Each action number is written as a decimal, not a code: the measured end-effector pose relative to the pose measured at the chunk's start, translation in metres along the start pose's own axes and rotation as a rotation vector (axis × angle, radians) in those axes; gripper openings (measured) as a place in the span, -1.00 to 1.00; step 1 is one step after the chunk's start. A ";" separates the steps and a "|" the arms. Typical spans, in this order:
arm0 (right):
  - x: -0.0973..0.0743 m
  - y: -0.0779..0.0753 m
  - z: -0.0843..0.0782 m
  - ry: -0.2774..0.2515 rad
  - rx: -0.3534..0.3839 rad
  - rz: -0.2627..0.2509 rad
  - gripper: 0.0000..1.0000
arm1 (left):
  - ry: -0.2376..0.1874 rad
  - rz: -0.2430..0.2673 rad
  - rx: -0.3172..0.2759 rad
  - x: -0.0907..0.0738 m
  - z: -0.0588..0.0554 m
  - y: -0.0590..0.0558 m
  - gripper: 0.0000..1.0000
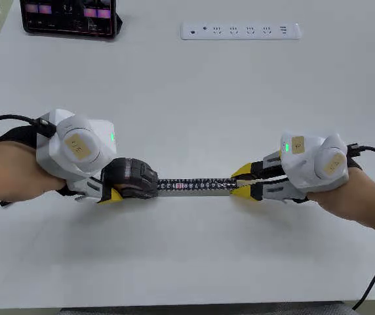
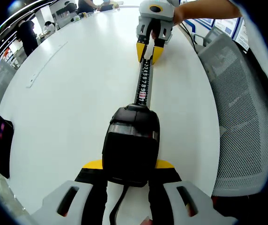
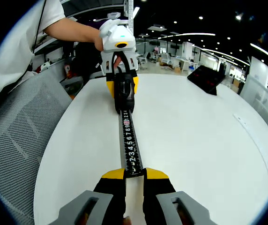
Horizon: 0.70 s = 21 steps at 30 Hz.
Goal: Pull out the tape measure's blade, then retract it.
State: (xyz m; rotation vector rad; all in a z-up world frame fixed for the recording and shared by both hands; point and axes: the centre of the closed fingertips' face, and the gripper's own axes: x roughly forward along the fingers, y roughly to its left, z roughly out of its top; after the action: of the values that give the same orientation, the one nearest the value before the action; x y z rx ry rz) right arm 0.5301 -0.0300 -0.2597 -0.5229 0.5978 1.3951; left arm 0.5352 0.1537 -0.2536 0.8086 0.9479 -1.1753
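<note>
My left claw [image 2: 129,165] is clamped around the tape measure [image 1: 130,178] low over the desk [image 1: 174,98]. My right claw [image 3: 134,174] is closed, pinching the tip of its blade [image 1: 197,186], which is drawn out a short way. I judge the pull partly done, and retracting is yet to come.

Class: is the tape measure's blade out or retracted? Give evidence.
Out: the numbered blade stretches from the case in the left gripper to the right gripper pinching its end.

One tape measure [image 1: 130,178] at centre. Two grippers: the left gripper [image 1: 115,187] at middle left, the right gripper [image 1: 242,182] at middle right. One power strip [image 1: 240,31] along the top, one dark console [image 1: 69,16] at upper left.
</note>
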 end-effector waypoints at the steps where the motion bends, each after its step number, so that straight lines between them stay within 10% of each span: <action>1: 0.000 0.000 -0.001 0.004 -0.002 0.001 -0.82 | 0.000 0.000 0.001 0.000 0.000 0.000 -0.43; 21: -0.014 -0.003 -0.013 0.026 0.003 -0.008 -0.82 | 0.001 0.002 0.004 0.000 0.001 0.000 -0.43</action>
State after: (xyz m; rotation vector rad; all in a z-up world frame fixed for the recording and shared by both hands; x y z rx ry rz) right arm 0.5307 -0.0493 -0.2599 -0.5410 0.6175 1.3815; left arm 0.5353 0.1527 -0.2532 0.8135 0.9453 -1.1756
